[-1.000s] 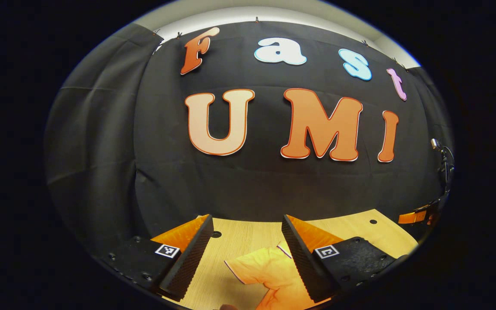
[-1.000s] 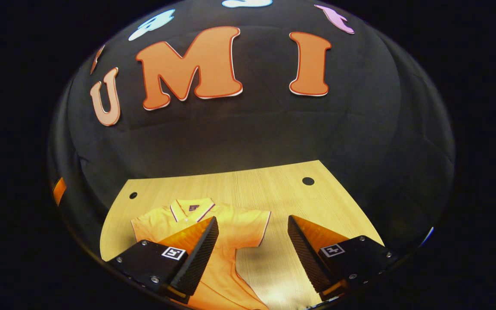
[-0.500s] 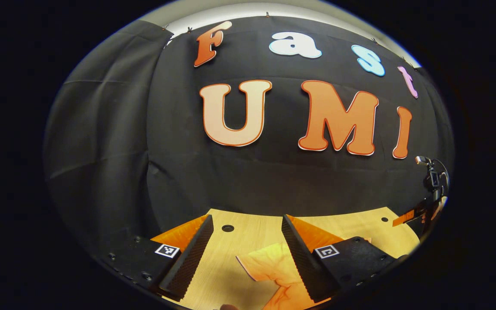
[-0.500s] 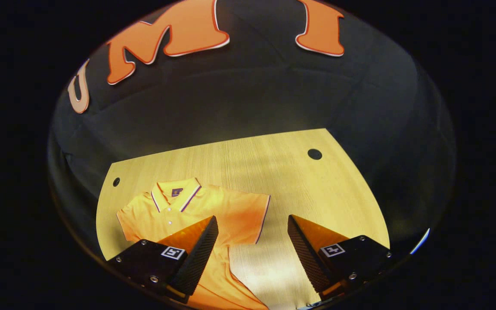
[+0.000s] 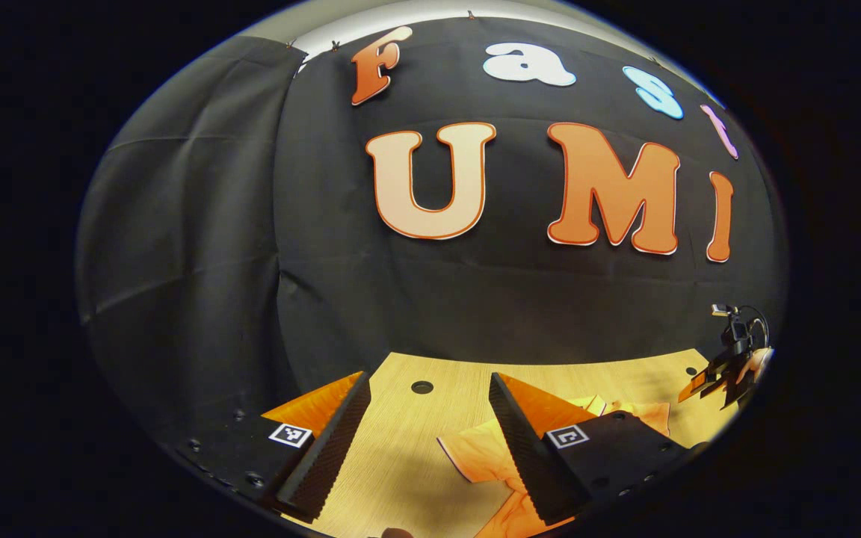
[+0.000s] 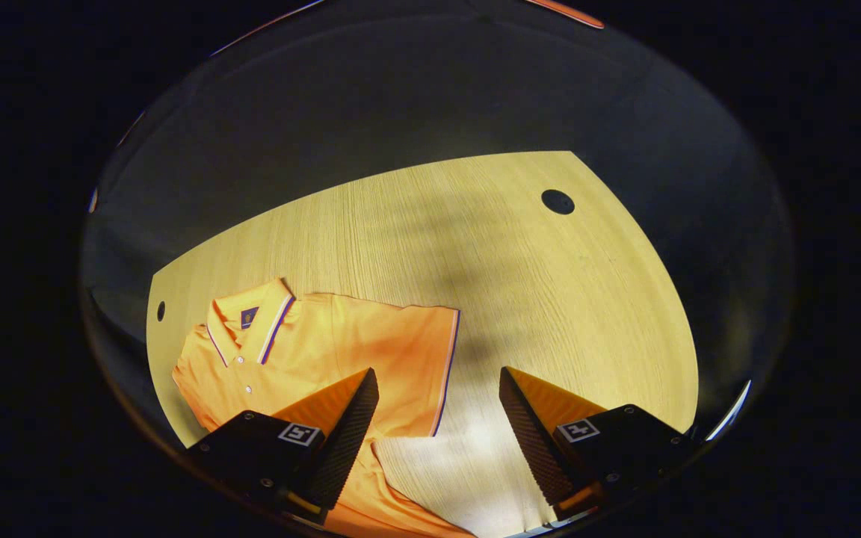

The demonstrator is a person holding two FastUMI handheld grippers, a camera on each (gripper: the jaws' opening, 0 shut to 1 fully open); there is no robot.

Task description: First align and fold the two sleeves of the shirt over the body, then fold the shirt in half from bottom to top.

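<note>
Shirt [image 6: 326, 359] lies flat on the wooden table [image 6: 550, 299], unfolded, collar [image 6: 251, 321] toward 11 o'clock in the right gripper view, body running down to 6. Right gripper [image 6: 434, 426] spread wide, holding nothing, above the right sleeve [image 6: 419, 366]; the sleeve hem sits just at 11 o'clock of the gap between its fingers, its long edge running 12 to 6.

Left gripper [image 5: 427, 433] also spread, empty; the left sleeve [image 5: 479, 456] lies low at 5 o'clock, by its right finger.

Judgement: each gripper is nearest its own sleeve.

Since a second ago, the right view has tipped downward, showing more table and shirt; the left sleeve has slid rightward in its view.
</note>
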